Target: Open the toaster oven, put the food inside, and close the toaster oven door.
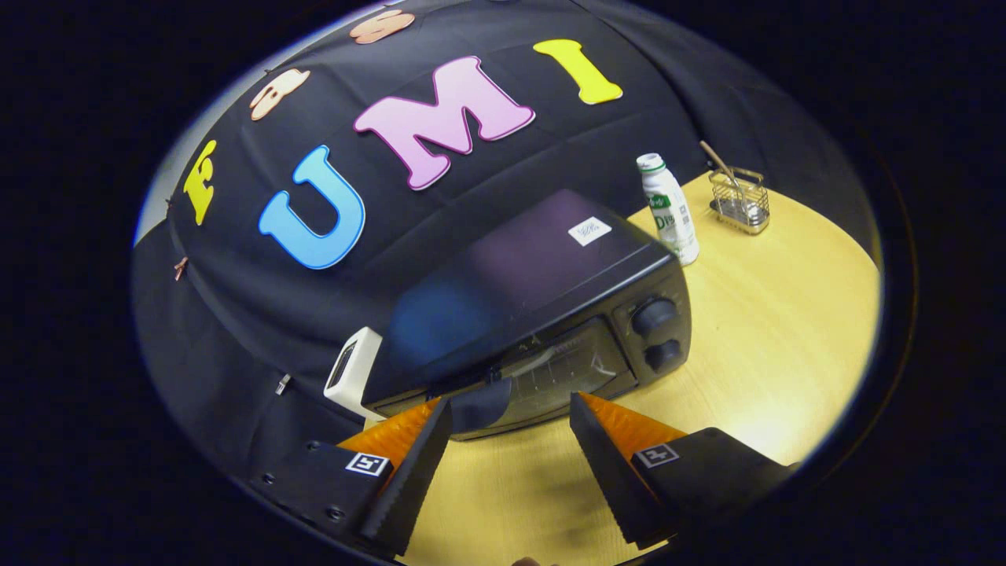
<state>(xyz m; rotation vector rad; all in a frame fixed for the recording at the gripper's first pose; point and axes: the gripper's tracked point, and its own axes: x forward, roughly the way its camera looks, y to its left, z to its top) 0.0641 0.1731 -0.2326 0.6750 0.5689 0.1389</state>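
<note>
Fingers of the tool [511,409] stood spread wide apart over the wooden tabletop [786,314], pinching nothing, with bare wood showing in the gap between them. Leftmost among the things, a small white boxy device [351,369] stood just beside the left end of the toaster oven [534,306], partly hidden behind it; what it was could not be told. The black toaster oven sat just ahead of the fingers, its flat top glossy and carrying a small white sticker [589,230] toward the back. Its glass door [550,381] faced the tool and looked closed, with a pale handle [534,363] running across the upper part of the glass, and the left fingertip reached close to the lower left edge of the door. To the right of the door, two round black knobs [659,334] sat one above the other on the control panel. Beyond the oven's right rear corner a white plastic bottle [668,208] with a green-and-white label stood upright on the tabletop. Farther right and well apart from the oven, a small wire basket [739,203] rested near the booth's black cloth wall, with a thin wooden stick [717,161] leaning out of it.
</note>
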